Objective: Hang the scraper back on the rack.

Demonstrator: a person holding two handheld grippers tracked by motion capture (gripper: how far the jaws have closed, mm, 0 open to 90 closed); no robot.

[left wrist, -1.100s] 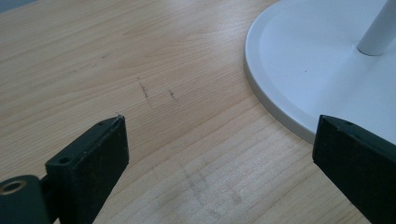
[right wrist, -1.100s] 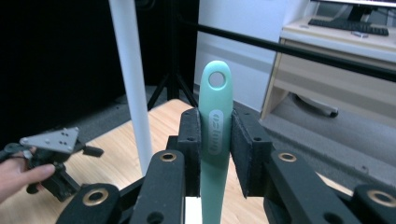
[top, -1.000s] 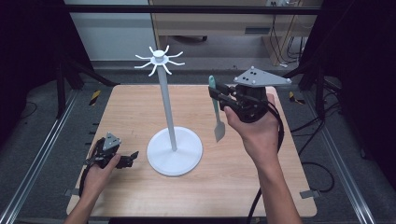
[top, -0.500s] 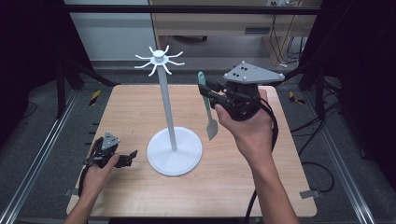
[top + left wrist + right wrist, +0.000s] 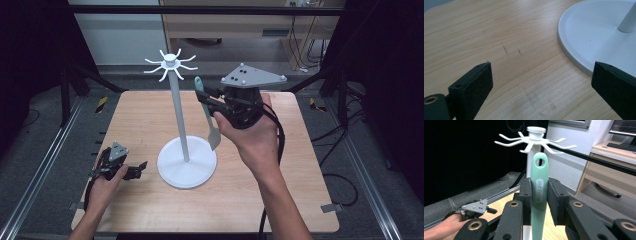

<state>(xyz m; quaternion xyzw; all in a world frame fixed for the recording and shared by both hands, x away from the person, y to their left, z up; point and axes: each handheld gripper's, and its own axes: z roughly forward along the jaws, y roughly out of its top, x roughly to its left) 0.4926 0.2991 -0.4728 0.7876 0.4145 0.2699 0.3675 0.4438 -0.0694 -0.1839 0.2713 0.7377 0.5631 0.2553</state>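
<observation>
Right gripper (image 5: 539, 200) holds spatula (image 5: 539, 192) upright, handle-up.

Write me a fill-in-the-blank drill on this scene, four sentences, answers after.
1. The right gripper is shut on the green ____ of a spatula.
2. The hole in the handle sits just below the stand's ____.
3. The left gripper is ____ and holds nothing.
4. The white stand has a ____ base resting on the table.

Missing words: handle; hooks; open; round
</observation>
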